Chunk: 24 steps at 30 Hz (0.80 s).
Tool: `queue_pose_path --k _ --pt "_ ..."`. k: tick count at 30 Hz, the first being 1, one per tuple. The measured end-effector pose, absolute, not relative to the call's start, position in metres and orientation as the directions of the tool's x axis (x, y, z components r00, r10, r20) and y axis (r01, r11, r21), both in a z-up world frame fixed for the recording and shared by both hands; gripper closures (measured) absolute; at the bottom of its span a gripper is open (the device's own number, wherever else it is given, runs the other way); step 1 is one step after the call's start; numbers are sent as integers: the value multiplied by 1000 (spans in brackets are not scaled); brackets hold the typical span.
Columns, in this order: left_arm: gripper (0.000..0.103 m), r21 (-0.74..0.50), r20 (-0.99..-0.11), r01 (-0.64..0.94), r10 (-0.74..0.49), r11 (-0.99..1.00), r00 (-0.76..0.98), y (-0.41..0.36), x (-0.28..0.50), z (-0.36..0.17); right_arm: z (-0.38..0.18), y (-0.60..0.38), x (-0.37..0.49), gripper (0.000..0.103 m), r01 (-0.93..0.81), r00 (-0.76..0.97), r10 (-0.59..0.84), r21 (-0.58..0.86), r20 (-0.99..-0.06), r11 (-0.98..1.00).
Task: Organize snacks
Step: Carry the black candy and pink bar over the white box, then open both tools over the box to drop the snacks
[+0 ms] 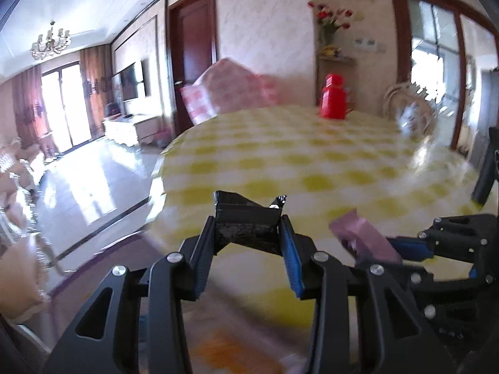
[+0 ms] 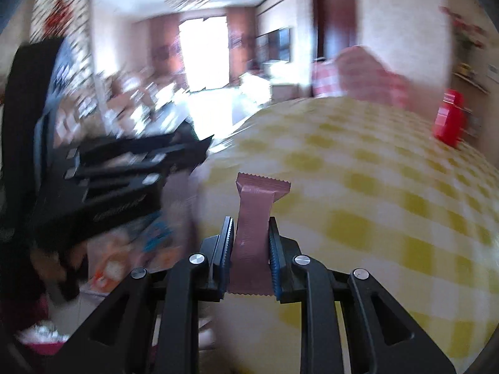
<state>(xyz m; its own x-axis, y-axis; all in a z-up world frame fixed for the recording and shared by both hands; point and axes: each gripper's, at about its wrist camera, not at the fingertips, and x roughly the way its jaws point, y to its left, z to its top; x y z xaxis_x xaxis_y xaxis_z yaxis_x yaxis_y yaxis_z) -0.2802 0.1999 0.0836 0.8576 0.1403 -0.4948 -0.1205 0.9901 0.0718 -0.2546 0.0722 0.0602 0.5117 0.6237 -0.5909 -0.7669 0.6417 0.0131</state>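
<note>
Low in the centre of the left wrist view, the left gripper (image 1: 249,233) has its fingers closed partway onto a black snack packet (image 1: 248,219), pinched between the blue pads and held above the table edge. Low in the centre of the right wrist view, the right gripper (image 2: 251,249) is clamped narrowly on a mauve snack wrapper (image 2: 254,233) standing upright, its serrated end topmost; that same wrapper shows at the lower right of the left view. Beyond both lies the yellow checked tablecloth (image 1: 312,162), with a red container (image 1: 333,96) near its far edge and a pink checked bag (image 1: 230,87) behind it. Both snacks look mid-carry, judging by the blur. I see no tray or box for them, so the sorting seems still to be done.
</note>
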Motion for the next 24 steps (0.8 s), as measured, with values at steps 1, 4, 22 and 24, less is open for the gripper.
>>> queue_pose_path --k 1,4,22,24 --pt "62 85 -506 -137 162 987 848 212 -286 82 56 90 -262 82 -792 480 628 6 -612 610" --pt "62 85 -539 -191 207 978 817 251 -305 76 44 129 -280 82 -849 397 628 -8 -669 528" --pt "1 -2 -635 -538 415 843 652 347 -346 67 30 212 -298 17 -894 252 502 1 -827 449" --pt "1 3 -666 -565 423 825 614 353 -347 59 31 214 -293 17 -884 254 480 0 -840 467"
